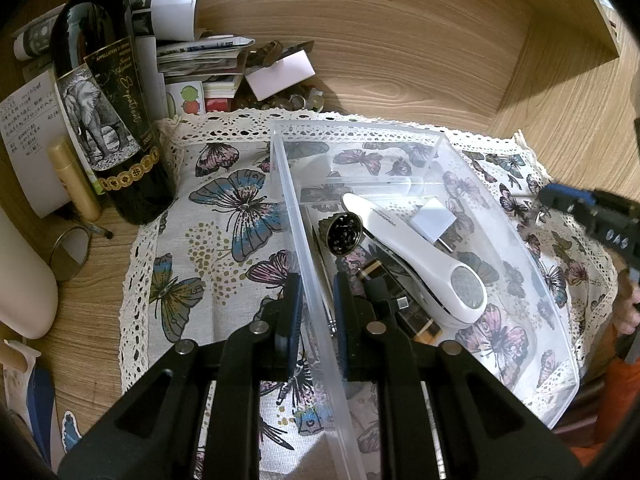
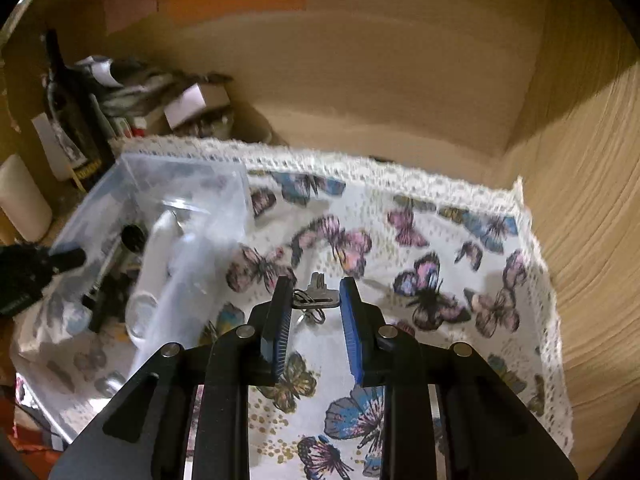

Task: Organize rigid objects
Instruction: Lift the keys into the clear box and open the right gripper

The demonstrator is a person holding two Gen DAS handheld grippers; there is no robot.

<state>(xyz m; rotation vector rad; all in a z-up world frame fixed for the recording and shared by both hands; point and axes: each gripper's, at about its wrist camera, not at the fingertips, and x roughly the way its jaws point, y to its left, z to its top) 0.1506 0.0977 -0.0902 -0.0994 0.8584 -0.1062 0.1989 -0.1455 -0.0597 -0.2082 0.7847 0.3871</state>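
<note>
Left gripper (image 1: 316, 296), nearest the left wrist lens: jaws clamped on the left wall of the clear plastic bin (image 1: 448, 136), one blue pad outside, one inside. Right gripper (image 2: 315, 300), nearest the right wrist lens: jaws pressed in on a silver key (image 2: 318, 286) with wire ring, key held crosswise between the pads, above the cloth and to the right of the bin. Right view was motion-blurred.

Surface: a wood-grain desk (image 1: 400, 60) set in a wooden alcove, back and side panels of the same grain. A white butterfly-print cloth (image 1: 224, 208) with lace edging covered the middle; the bin sat on its left half as the right wrist saw it.

Count inside bin: one white handheld device (image 1: 420, 256) with a round grey pad, lying diagonally; one white plug adapter (image 1: 434, 220) just beside it; one round black-and-gold disc (image 1: 344, 234) against the device's narrow end; one dark gold-trimmed block (image 1: 400, 304) partly under the device. One clear divider crossed the far end.

Count off cloth, left rear: one dark wine bottle (image 1: 108, 112) with elephant label, upright; one gold tube (image 1: 74, 178) beside it; one small round mirror (image 1: 70, 254); one stack of papers and booklets (image 1: 192, 60); coloured paper notes on the back panel, at least two, exact count unclear.
</note>
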